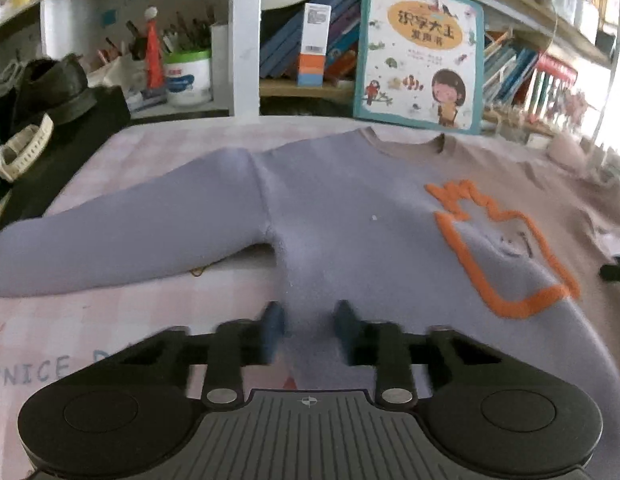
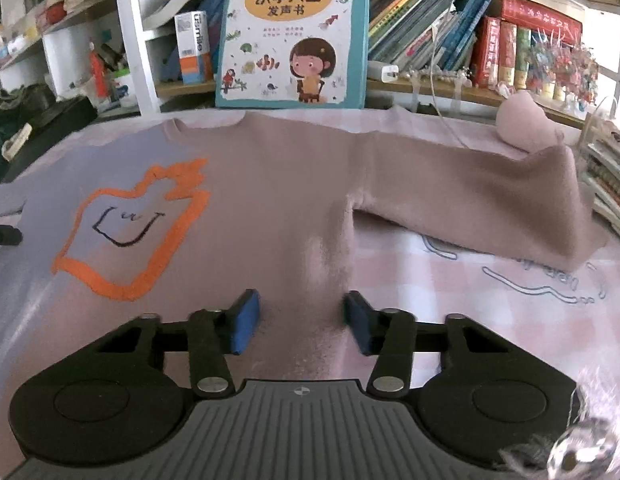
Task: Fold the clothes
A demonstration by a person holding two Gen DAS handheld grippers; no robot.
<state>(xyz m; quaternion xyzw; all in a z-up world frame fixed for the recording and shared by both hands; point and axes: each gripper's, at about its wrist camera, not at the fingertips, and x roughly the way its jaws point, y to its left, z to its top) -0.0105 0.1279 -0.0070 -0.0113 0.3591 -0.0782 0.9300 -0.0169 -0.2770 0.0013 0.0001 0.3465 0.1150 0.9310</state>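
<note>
A long-sleeved sweatshirt (image 1: pixel 341 216) lies flat, face up, on the pink checked table, collar toward the shelves. Its left half is lilac, its right half brown-pink (image 2: pixel 278 184), with an orange outline design on the chest (image 2: pixel 130 220). The lilac sleeve (image 1: pixel 122 236) stretches out left; the brown sleeve (image 2: pixel 489 192) stretches right. My left gripper (image 1: pixel 308 328) is open, its blue pads astride the lilac side edge near the hem. My right gripper (image 2: pixel 300 320) is open, its pads astride the brown side edge near the hem. Neither grips the cloth.
A children's picture book (image 2: pixel 294 32) leans against bookshelves behind the collar. A black shoe (image 1: pixel 54 88) and a cream watch strap (image 1: pixel 22 152) lie on dark cloth at the left. A stack of books (image 2: pixel 609 184) sits by the right cuff. A pink soft object (image 2: pixel 525 124) lies behind it.
</note>
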